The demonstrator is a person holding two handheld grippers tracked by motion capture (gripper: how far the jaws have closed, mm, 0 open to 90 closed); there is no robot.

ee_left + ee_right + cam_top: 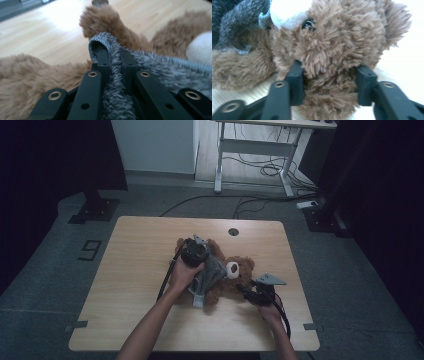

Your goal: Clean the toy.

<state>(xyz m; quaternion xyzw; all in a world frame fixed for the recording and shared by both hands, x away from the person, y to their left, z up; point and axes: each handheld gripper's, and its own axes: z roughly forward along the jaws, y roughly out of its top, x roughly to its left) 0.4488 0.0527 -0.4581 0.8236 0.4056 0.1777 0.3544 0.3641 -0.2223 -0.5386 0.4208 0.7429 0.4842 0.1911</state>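
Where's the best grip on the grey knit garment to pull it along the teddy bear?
Probably the ribbed hem of the grey knit garment, at the edge beside the teddy bear limb. The hem folds into a thin ridge that fingers can pinch edge-on. The left gripper is clamped there.

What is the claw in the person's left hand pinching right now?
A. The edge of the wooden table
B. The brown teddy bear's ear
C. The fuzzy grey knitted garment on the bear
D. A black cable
C: in the left gripper view the left claw has its two black jaws closed on a fold of the fuzzy grey knitted garment, near its ribbed hem, with the brown plush teddy bear lying behind it.
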